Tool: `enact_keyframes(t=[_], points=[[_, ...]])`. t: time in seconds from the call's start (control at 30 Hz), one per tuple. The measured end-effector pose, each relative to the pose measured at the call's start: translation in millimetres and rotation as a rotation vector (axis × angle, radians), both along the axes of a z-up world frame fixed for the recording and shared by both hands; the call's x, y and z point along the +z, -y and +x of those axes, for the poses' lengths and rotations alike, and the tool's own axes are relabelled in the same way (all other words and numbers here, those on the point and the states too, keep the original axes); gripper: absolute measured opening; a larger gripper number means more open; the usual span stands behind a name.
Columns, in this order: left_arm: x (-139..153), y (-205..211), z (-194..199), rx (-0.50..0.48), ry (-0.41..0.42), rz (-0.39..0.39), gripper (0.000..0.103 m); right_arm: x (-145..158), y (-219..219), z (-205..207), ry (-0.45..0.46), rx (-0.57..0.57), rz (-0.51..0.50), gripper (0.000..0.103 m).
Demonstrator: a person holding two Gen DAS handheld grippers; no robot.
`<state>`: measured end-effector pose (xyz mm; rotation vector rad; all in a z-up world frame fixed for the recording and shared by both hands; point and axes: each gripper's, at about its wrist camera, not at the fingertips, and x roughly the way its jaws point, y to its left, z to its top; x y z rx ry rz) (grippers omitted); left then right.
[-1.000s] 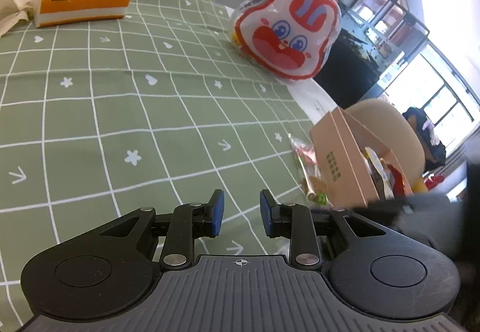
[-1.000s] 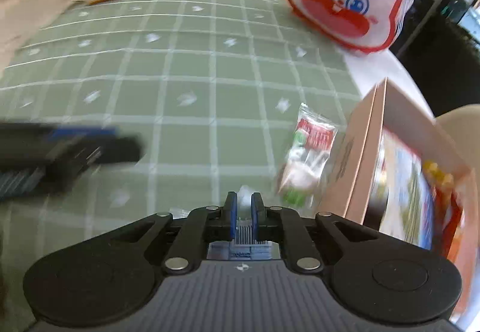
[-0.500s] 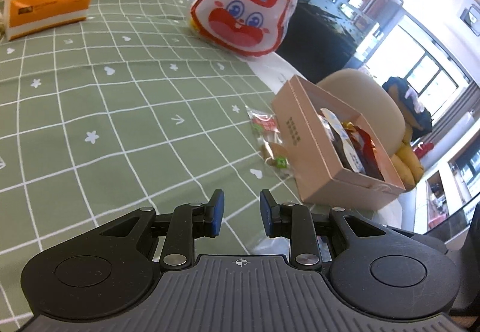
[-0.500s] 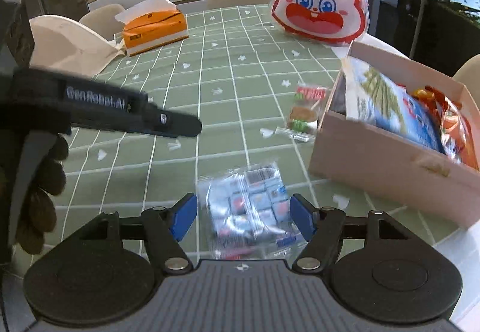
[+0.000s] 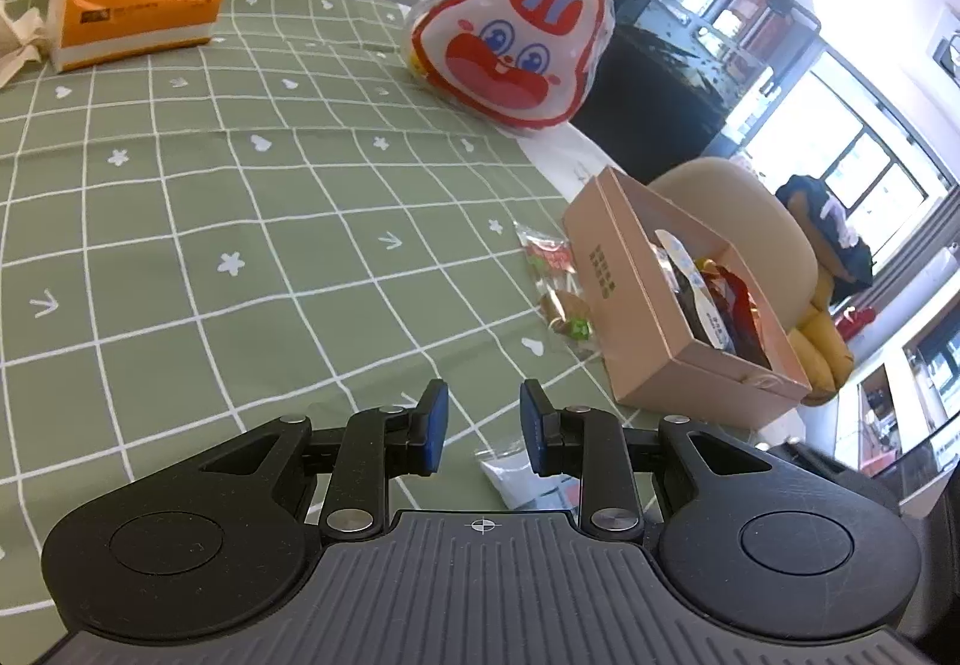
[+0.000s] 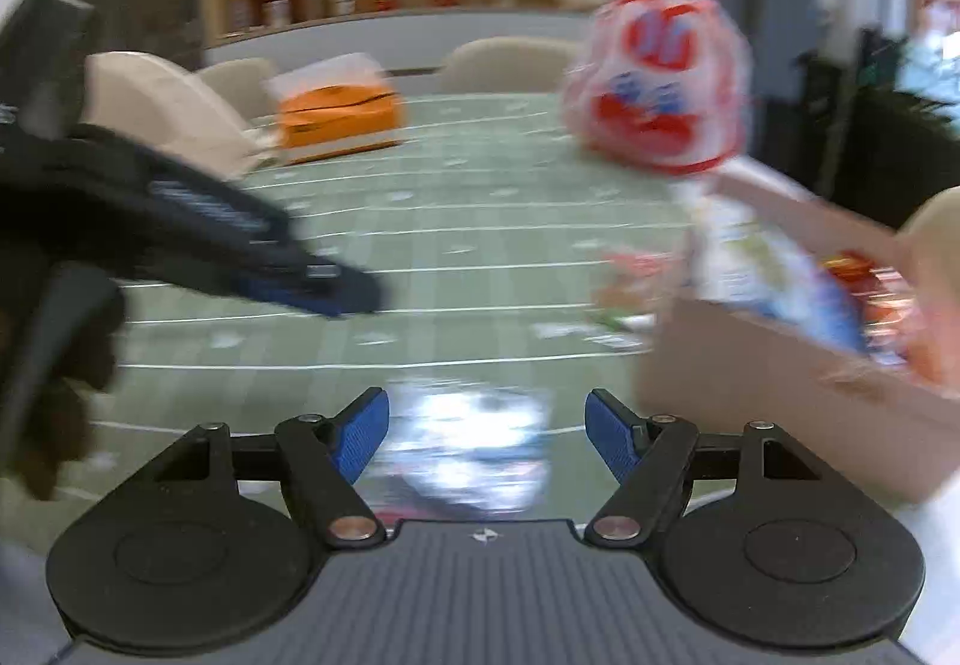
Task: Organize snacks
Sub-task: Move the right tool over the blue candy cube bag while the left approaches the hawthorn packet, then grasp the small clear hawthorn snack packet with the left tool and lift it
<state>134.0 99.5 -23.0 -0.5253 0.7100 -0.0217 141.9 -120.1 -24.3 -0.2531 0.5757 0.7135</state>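
Green checked cloth covers your surface (image 5: 180, 197). Your right tool (image 6: 487, 428) is opening, pads clear of the blurred packet (image 6: 474, 443) lying between them. Your left tool (image 5: 483, 420) stands slightly parted, empty. Far right, the box (image 5: 636, 317) holds snacks.

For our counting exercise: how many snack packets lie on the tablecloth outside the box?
2: a clear packet beside the box, and a blue-white packet between the opening fingers of the right claw. Others may be hidden.
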Motion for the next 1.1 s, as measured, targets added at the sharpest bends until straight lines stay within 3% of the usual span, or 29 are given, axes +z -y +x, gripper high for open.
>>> enact_keyframes(t=[0.1,0.3,0.63,0.77,0.87,0.93,1.1], points=[[0,3,8,-0.015,-0.004,0.008,0.030,-6,14,7,0.032,-0.054,-0.023,0.073],[11,11,57,-0.030,-0.009,0.060,0.030,-17,43,19,-0.030,-0.065,0.066,0.073],[-6,75,158,-0.233,-0.030,0.244,0.030,-18,54,25,-0.073,-0.072,0.184,0.073],[-9,81,159,-0.268,-0.013,0.276,0.026,-18,61,29,-0.102,-0.074,0.234,0.074],[-14,89,150,-0.313,-0.029,0.388,0.027,-21,63,35,-0.143,-0.066,0.253,0.074],[-16,97,141,-0.349,0.009,0.472,0.027,-22,64,39,-0.169,-0.067,0.265,0.074],[-17,109,131,-0.400,0.029,0.568,0.027,-25,69,44,-0.212,-0.079,0.299,0.074]])
